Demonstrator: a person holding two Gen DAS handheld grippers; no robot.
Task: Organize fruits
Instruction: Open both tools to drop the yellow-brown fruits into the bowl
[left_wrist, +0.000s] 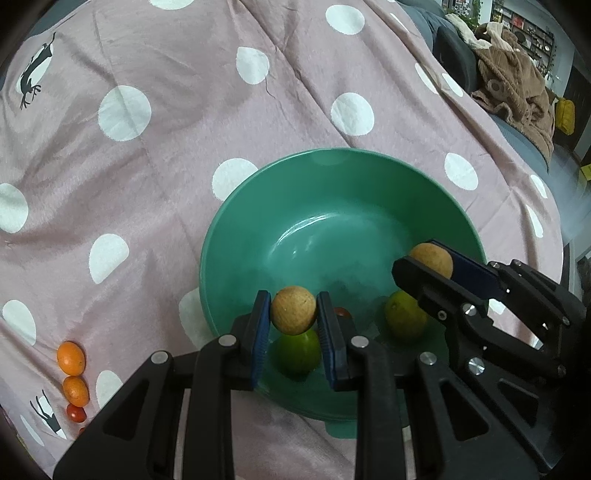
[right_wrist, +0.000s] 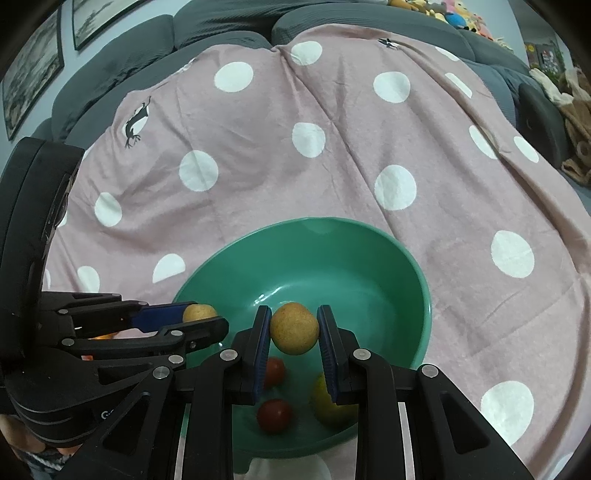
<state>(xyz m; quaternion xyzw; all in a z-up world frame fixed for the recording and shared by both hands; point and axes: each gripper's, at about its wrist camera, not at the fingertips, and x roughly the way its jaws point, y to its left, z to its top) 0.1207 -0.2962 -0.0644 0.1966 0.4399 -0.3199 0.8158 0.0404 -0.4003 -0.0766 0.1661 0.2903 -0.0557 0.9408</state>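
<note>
Sofa (right_wrist: 221, 22), grey, running along the far side, with a pink dotted blanket (left_wrist: 184, 147) lying over it and covering nearly the whole work surface. Wide open cloth stretching beyond and to the left of the bowl; blanket edge dropping away at right toward a dark cushion (left_wrist: 454, 55) and a brown plush heap (left_wrist: 517, 85). Framed pictures (right_wrist: 33, 70) hanging on the wall at upper left.

Green bowl (left_wrist: 332, 173) sitting on the blanket, rim unobstructed at the far side, near rim crowded by both grippers. Lying inside: two green limes (left_wrist: 402, 317), and two small red tomatoes (right_wrist: 273, 415) near the near wall.

Left gripper (left_wrist: 293, 314) clenching a tan round fruit (left_wrist: 293, 310) between blue pads, hanging over the near part of the bowl, above one lime. Right gripper (right_wrist: 293, 328) likewise grasping a second tan fruit (right_wrist: 294, 328), hanging over the bowl's interior. Grippers lying near each other, not touching.

Two oranges (left_wrist: 71, 357) and another red tomato (left_wrist: 75, 413) lying in a row on the blanket, well apart from the bowl at lower left.

Writing: only part of a moulded mark, apparently "G", showing on the left gripper body; rest unreadable. Deer prints (left_wrist: 35, 74) on the blanket, no text.
</note>
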